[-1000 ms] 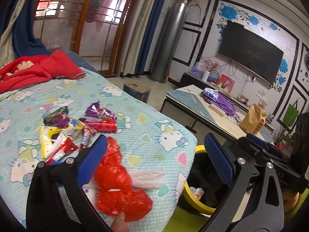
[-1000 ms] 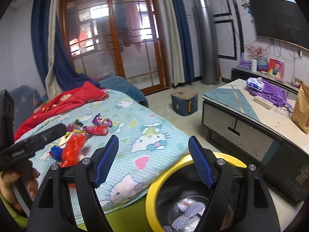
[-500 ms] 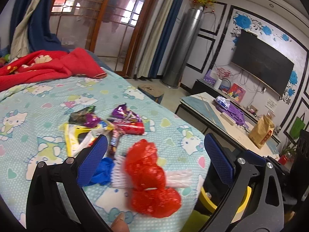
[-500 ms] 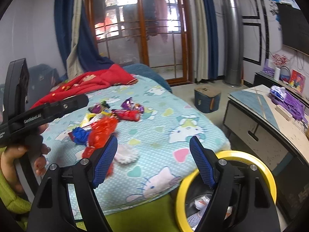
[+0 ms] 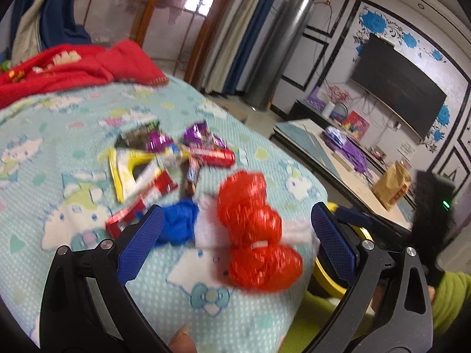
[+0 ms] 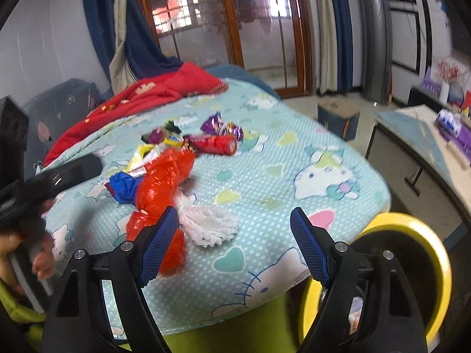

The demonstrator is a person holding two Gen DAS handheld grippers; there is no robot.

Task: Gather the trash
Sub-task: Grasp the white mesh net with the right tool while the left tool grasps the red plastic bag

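Because the wrappers (image 5: 147, 170) at the left of the bed (image 5: 59, 129) are thin and slippery, they look light. The red mesh bag (image 5: 253, 229) beside them should crumple softly; pinch its tied waist. Both the left hand-held gripper (image 5: 232, 241) and the right hand-held gripper (image 6: 235, 241) gape empty, with the yellow bin (image 6: 424, 235) rightmost.

Red mesh bag (image 5: 256, 235), yellow-rimmed bin (image 6: 412, 226)

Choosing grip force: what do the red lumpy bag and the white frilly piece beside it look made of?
Red lumpy bag: thin glossy plastic film, judging by its shine and crinkles. White frilly piece: probably soft foam netting, matte and ribbed, though blur leaves that uncertain.
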